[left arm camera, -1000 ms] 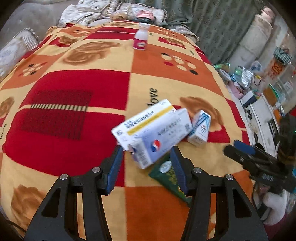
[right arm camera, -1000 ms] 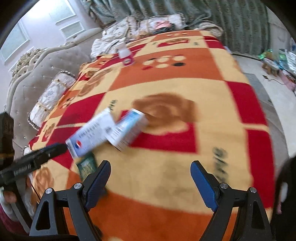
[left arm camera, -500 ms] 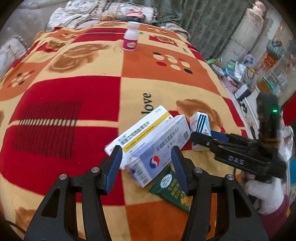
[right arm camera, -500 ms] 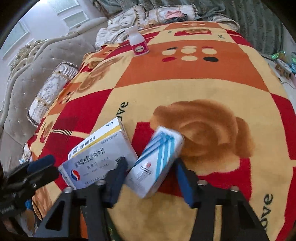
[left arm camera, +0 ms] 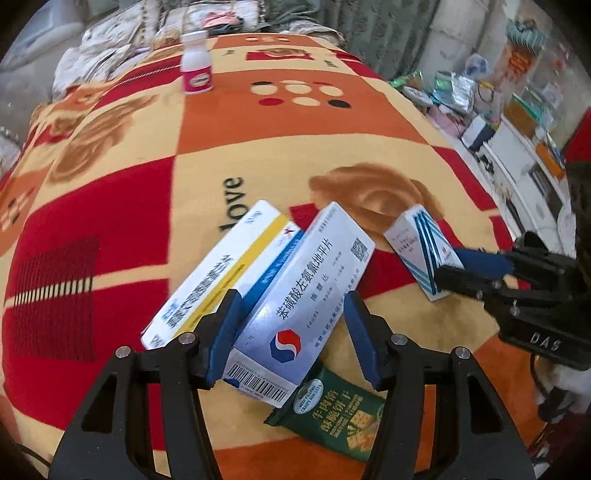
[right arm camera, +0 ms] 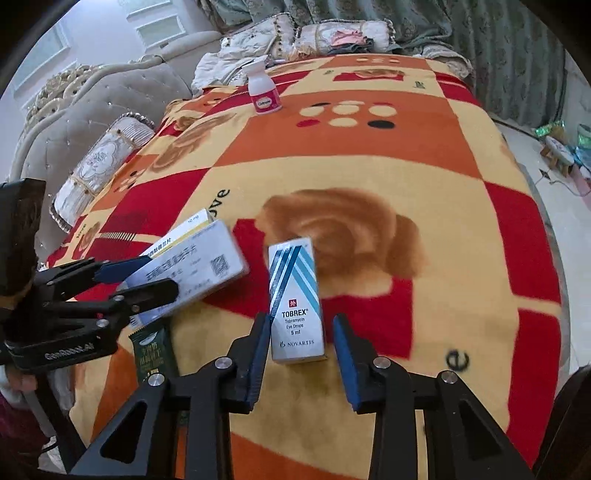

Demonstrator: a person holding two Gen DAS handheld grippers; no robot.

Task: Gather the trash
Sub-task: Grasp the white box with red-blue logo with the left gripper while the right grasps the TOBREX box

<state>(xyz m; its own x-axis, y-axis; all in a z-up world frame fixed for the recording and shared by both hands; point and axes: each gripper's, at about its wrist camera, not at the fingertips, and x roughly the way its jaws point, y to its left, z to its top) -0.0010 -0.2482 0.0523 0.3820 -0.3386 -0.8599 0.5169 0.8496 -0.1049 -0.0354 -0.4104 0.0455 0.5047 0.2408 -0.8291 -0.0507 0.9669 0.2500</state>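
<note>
Left gripper (left arm camera: pixel 291 332): fingers set at a middling spread, straddling the near end of the blue-and-white medicine box (left arm camera: pixel 301 308); the left pad appears to touch the box's side, the right pad stands just clear, so no firm hold is judged yet. The box's long axis runs away from the fingers, leaning up and to the right, so closing straight across its narrow width should suit

Green snack packet (left arm camera: pixel 330 415): flat on the bed blanket (left arm camera: pixel 129 206), partly tucked under the near end of the blue-and-white box, just right of the left gripper

Yellow-striped medicine box (left arm camera: pixel 218 273): lies alongside the blue-and-white box on its left, touching it, long axis parallel

Right gripper (right arm camera: pixel 301 354): fingers open to a moderate gap around the near end of the eye-drop box (right arm camera: pixel 295 302); the left pad sits close to the box's edge, the right pad is apart from it. The box's long axis points almost directly away from the fingers. This is the nearer hand for the box; the left gripper is occupied well to its left

White pill bottle (right arm camera: pixel 263 90): upright, pink label, far end of the bed, well apart from both grippers

Pillows and bedding (right arm camera: pixel 325 35): heaped beyond the bottle at the head of the bed
</note>
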